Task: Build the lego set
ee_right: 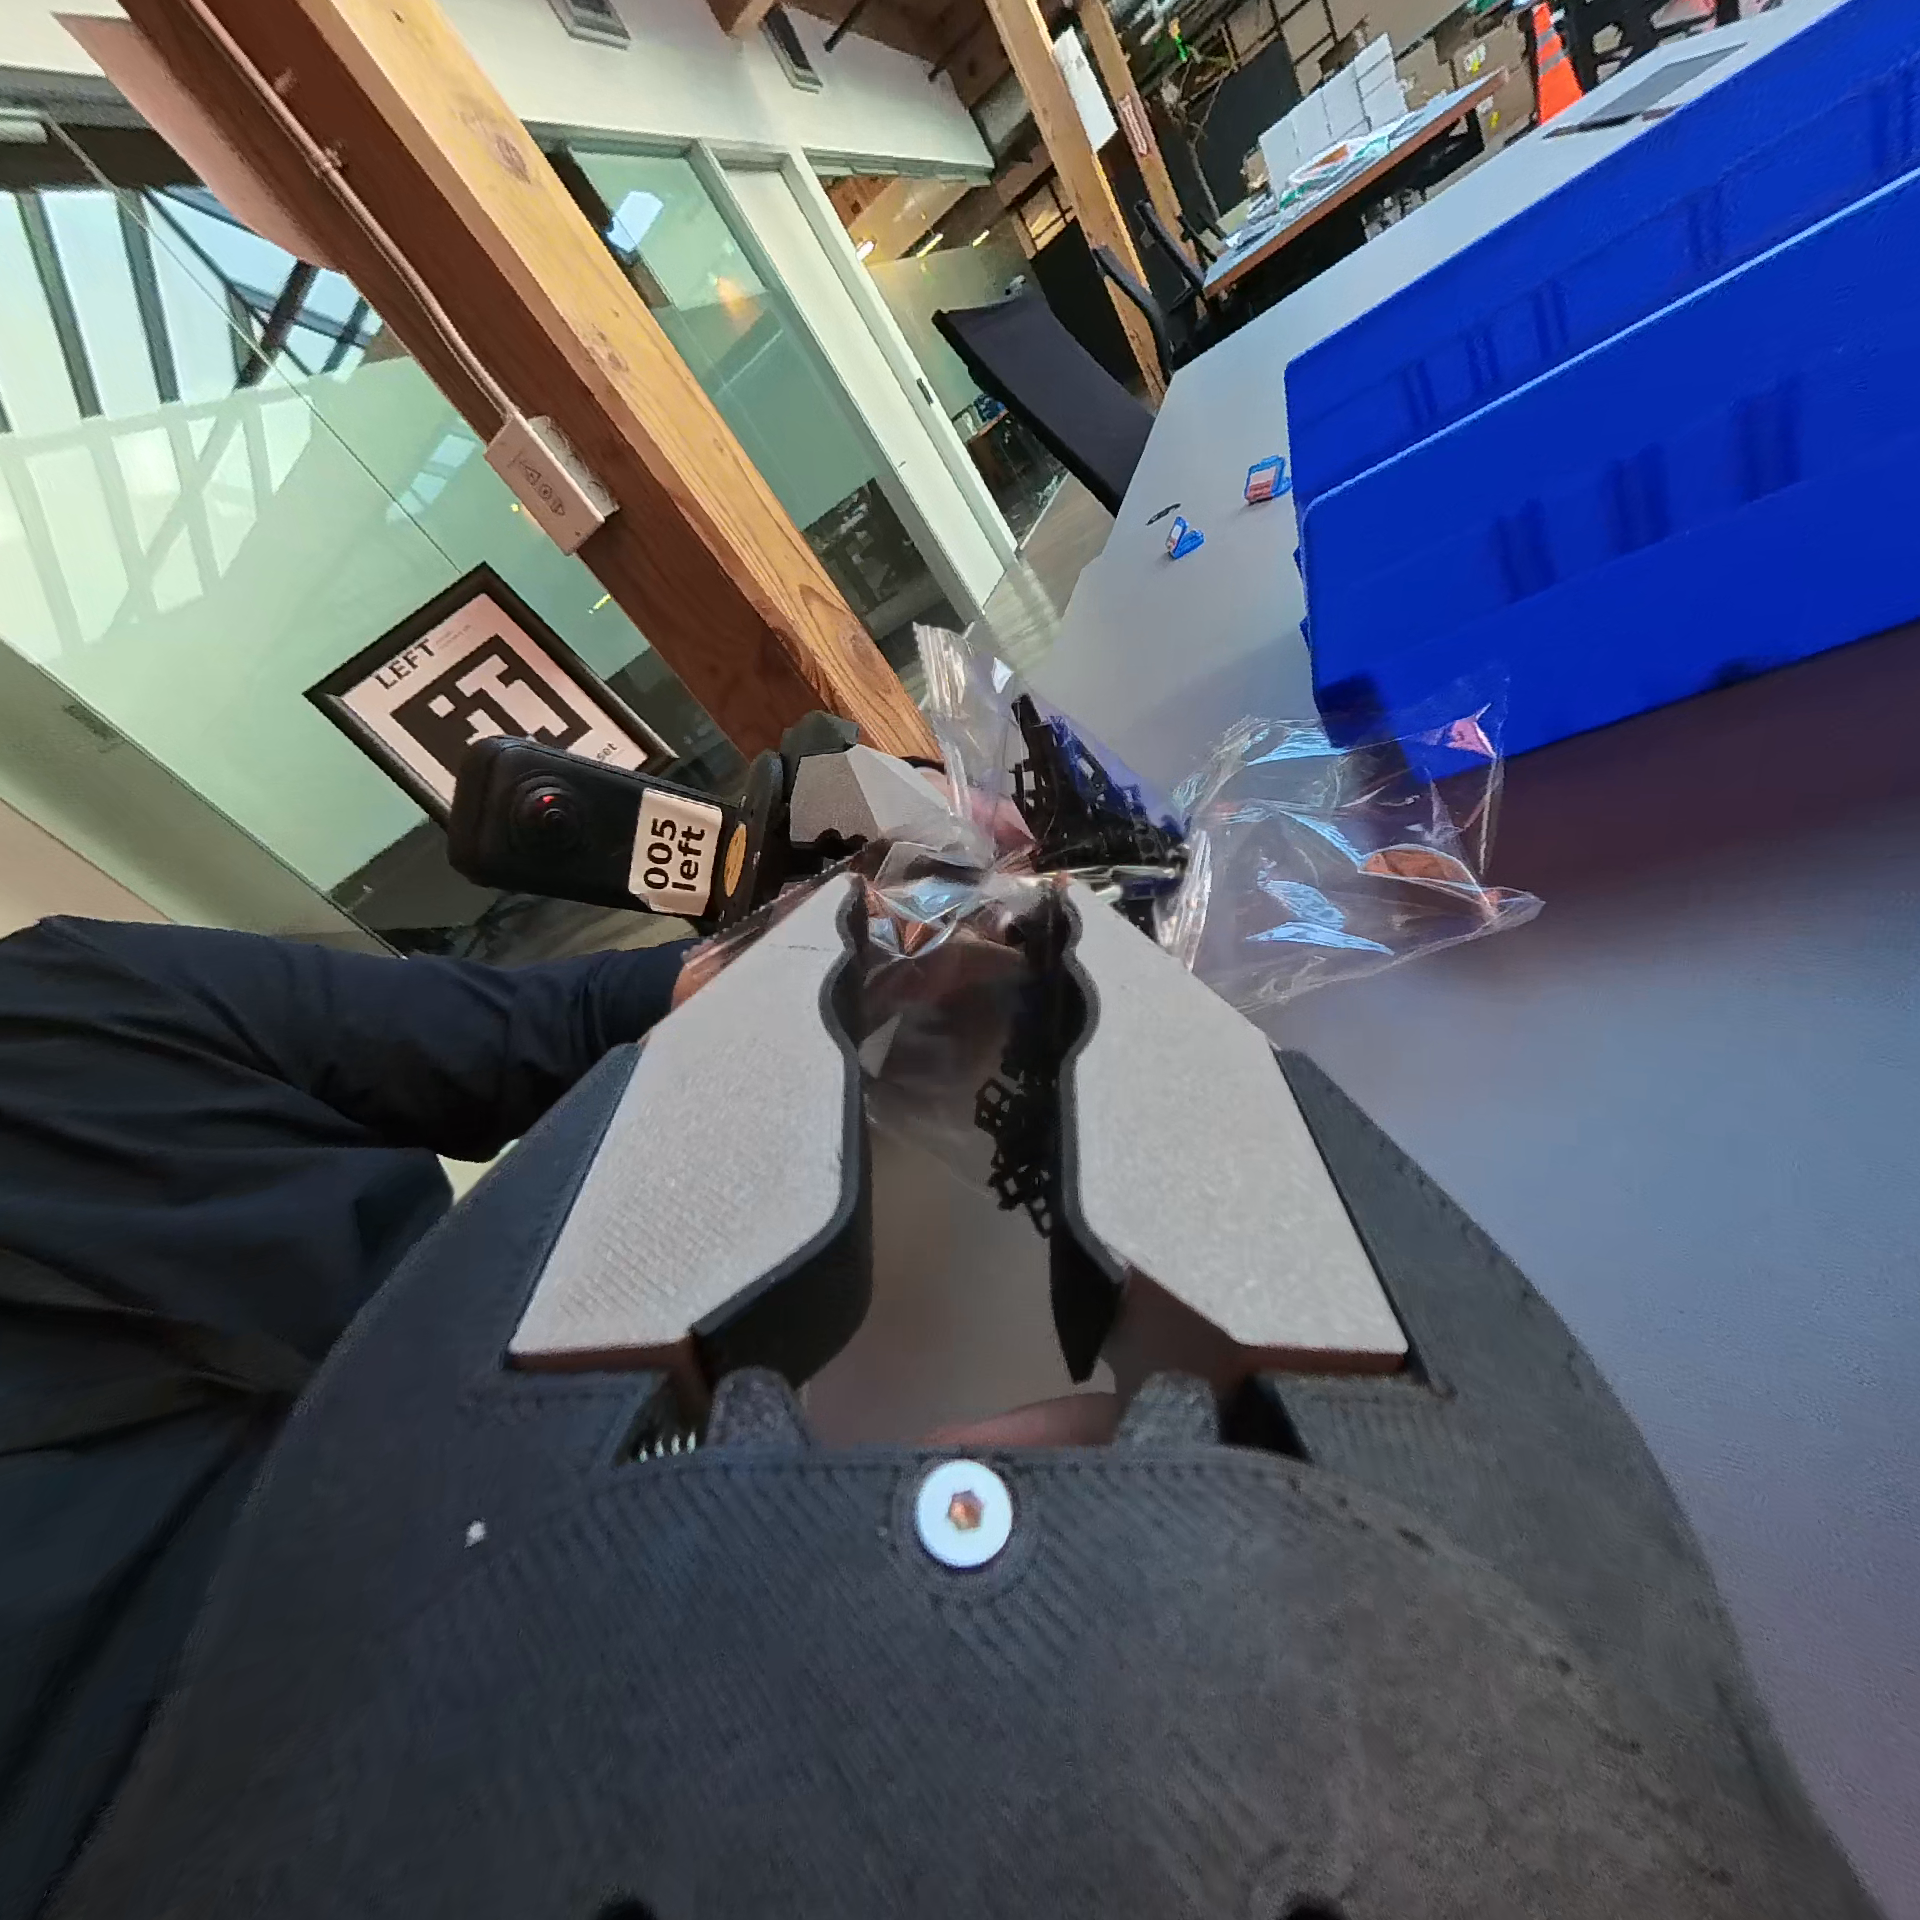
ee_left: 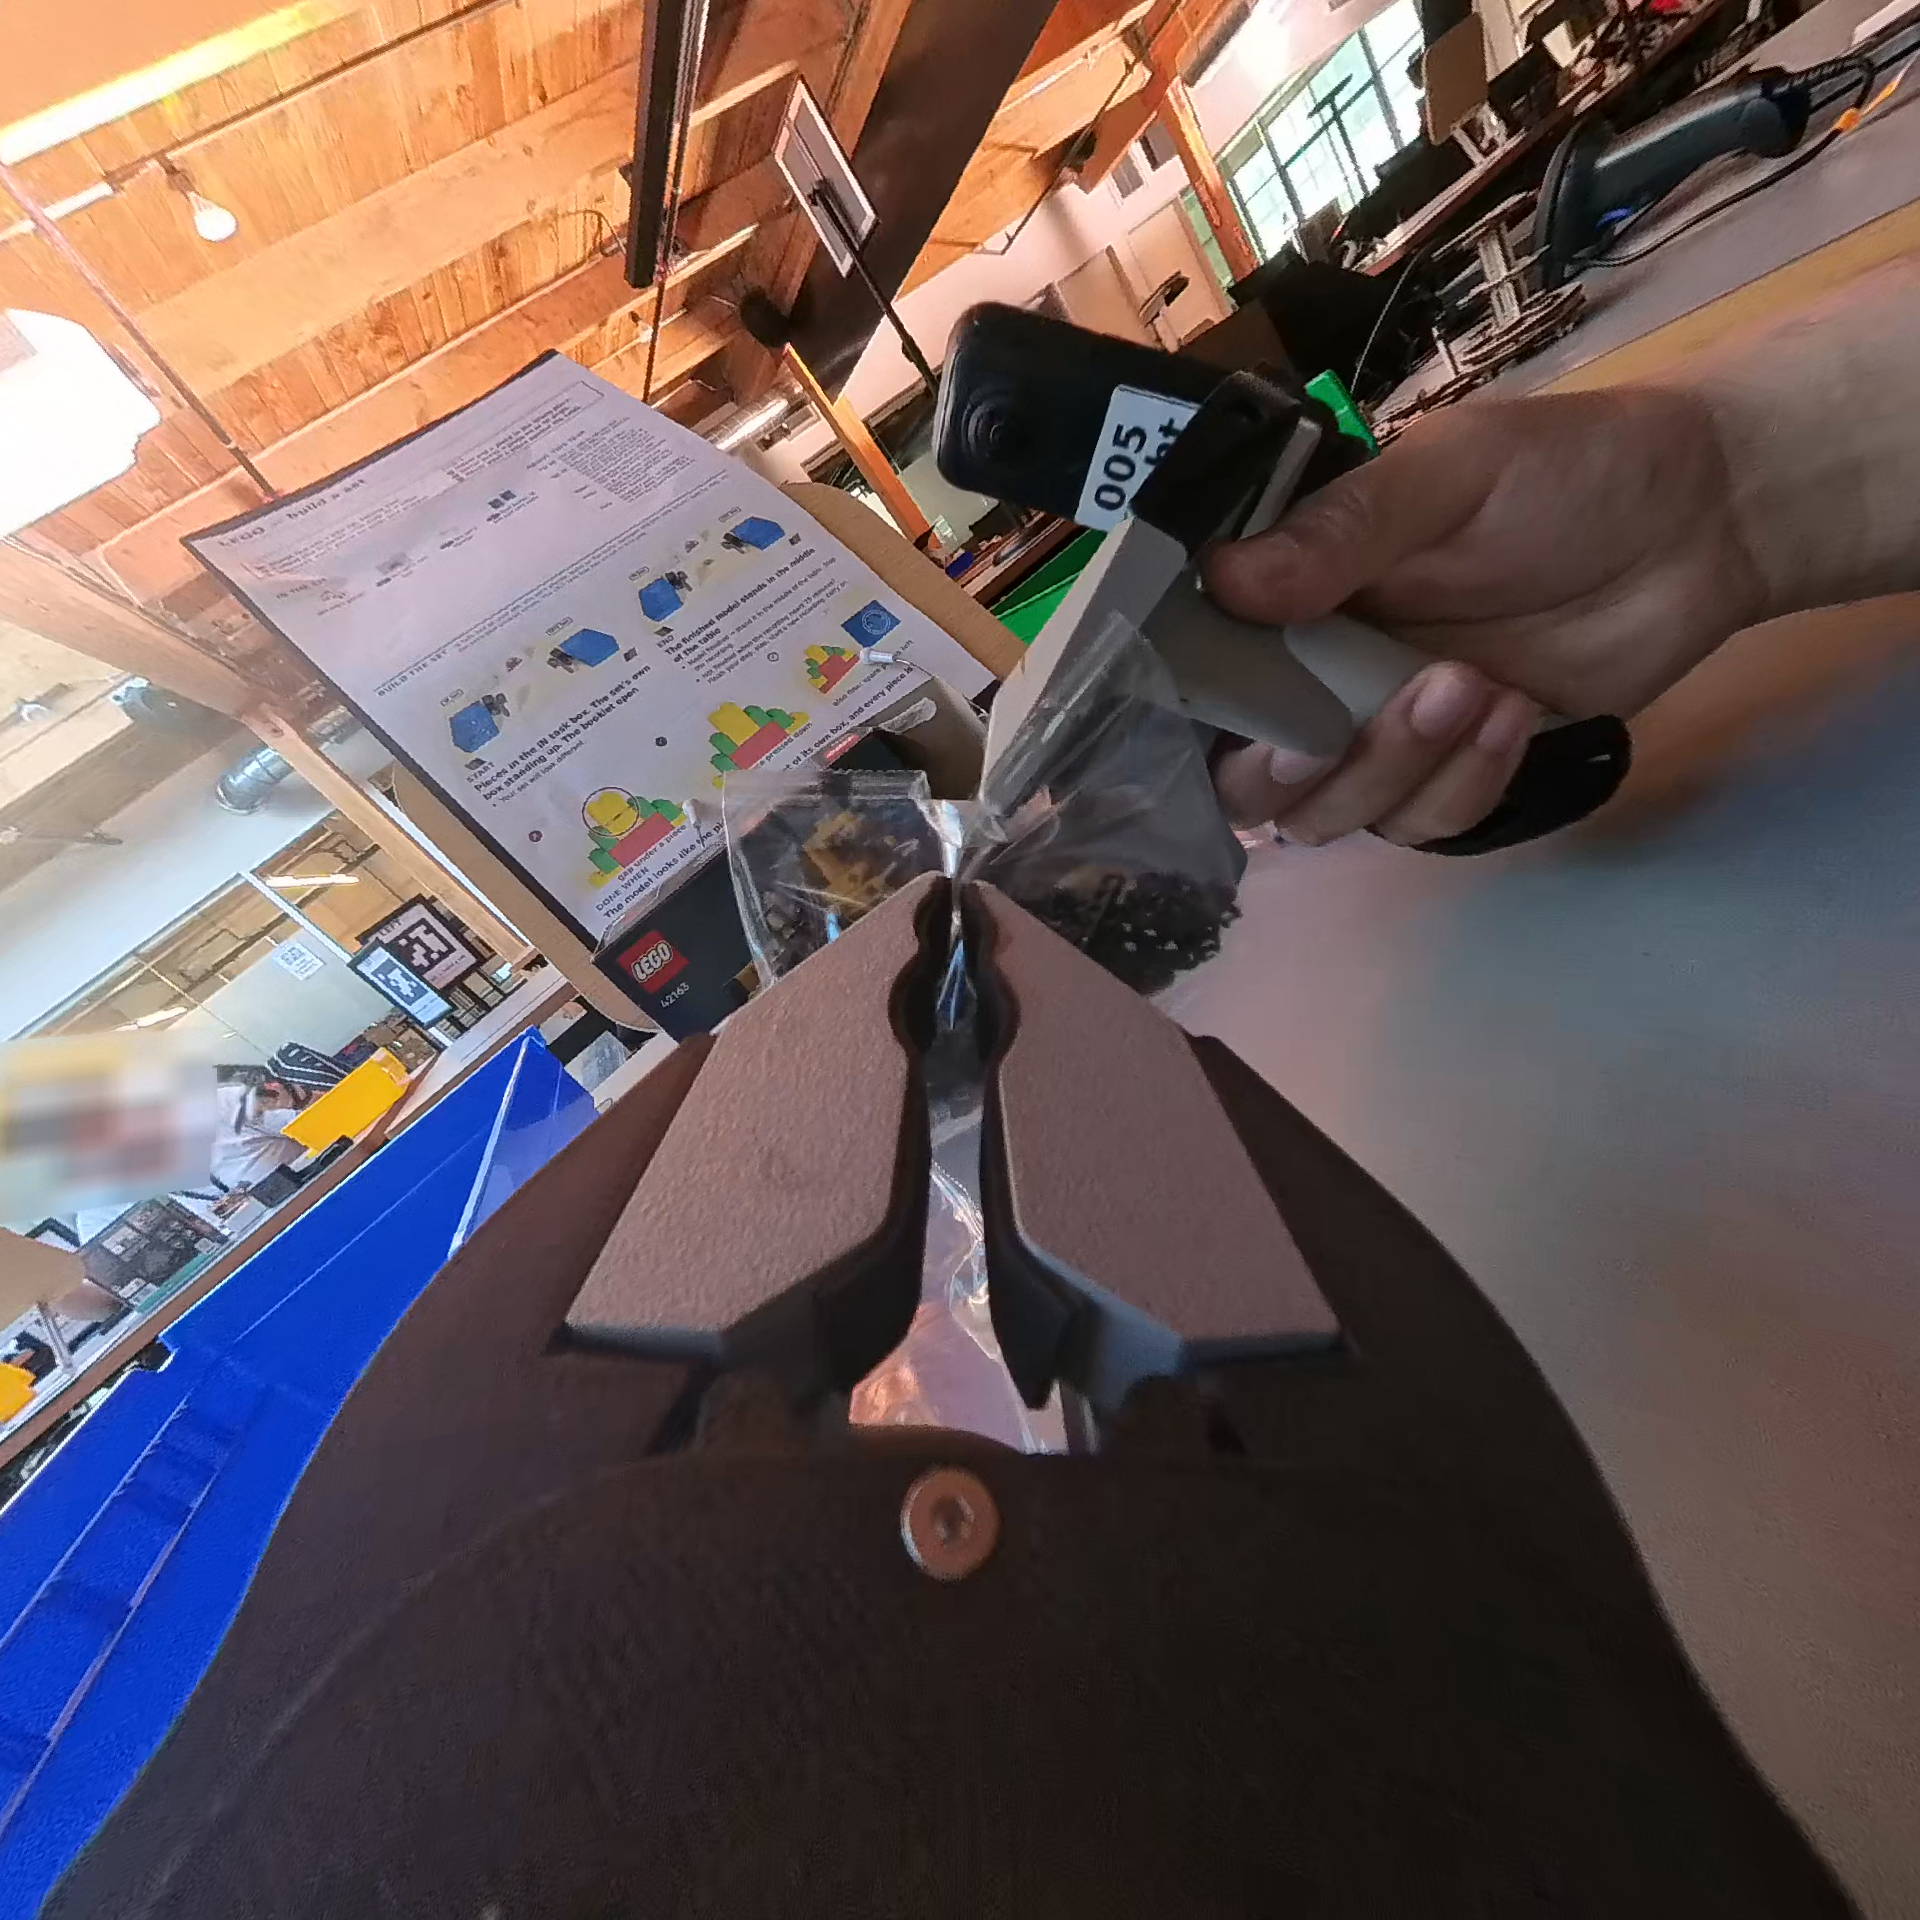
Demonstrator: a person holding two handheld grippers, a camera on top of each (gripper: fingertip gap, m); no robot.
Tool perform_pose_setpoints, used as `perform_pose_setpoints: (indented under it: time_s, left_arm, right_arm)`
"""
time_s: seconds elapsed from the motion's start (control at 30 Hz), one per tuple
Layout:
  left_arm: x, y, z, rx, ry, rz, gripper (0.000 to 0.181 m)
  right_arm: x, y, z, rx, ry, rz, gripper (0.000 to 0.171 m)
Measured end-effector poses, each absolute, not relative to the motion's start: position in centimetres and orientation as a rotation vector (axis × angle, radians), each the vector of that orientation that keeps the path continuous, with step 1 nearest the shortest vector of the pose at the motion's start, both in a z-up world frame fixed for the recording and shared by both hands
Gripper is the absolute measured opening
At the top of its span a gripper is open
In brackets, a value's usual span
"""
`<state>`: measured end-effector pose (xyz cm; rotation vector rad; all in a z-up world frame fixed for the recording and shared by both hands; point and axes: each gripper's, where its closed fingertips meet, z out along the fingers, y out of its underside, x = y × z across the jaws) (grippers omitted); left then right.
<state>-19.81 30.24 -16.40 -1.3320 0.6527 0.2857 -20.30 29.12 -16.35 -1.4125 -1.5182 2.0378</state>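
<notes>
A clear plastic bag [ee_left: 831, 842] of black and yellow Lego pieces hangs between both grippers above the grey table [ee_left: 1558, 1143]. My left gripper [ee_left: 958, 883] is shut on one edge of the bag. The right gripper [ee_left: 1003, 790], held by a hand, pinches the bag from the upper right. In the right wrist view my right gripper [ee_right: 961, 894] is shut on the same bag [ee_right: 1081, 800], with black pieces showing between its fingers. The left gripper [ee_right: 951, 821] meets the bag from the left.
A printed instruction sheet [ee_left: 582, 623] stands behind a black Lego box [ee_left: 675, 966]. Blue bins [ee_right: 1610, 540] lie on the table, one also in the left wrist view [ee_left: 260, 1403]. An empty clear bag [ee_right: 1351, 831] and two small blue pieces [ee_right: 1184, 540] lie near the bins. The tips of both grippers are at nearly the same place.
</notes>
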Motion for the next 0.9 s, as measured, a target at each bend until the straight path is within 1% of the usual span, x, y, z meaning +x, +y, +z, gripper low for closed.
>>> perform_pose_setpoints:
  time_s: [0.13, 0.23, 0.37, 0.4, 0.43, 0.9]
  left_arm:
    - [-19.79, 30.22, -16.42, -1.332, 0.655, 0.285, 0.0]
    - [-19.77, 30.27, -16.47, -1.334, 0.657, 0.29, 0.0]
    - [-19.77, 30.27, -16.48, -1.334, 0.658, 0.29, 0.0]
    - [-19.75, 30.3, -16.53, -1.337, 0.66, 0.293, 0.0]
    - [-19.81, 30.34, -16.53, -1.338, 0.657, 0.298, 0.0]
    - [-19.82, 30.38, -16.59, -1.34, 0.658, 0.308, 0.0]
  right_arm:
    - [-20.26, 29.0, -16.38, -1.401, -1.529, 2.031, 0.029]
    - [-20.09, 28.85, -16.03, -1.377, -1.528, 2.047, 0.017]
    - [-20.01, 28.85, -15.84, -1.359, -1.527, 2.038, 0.014]
    - [-19.95, 28.91, -15.7, -1.347, -1.524, 2.034, 0.009]
    - [-19.94, 29.04, -15.6, -1.339, -1.519, 2.025, 0.0]
    - [-19.97, 29.3, -15.62, -1.336, -1.54, 1.936, 0.0]
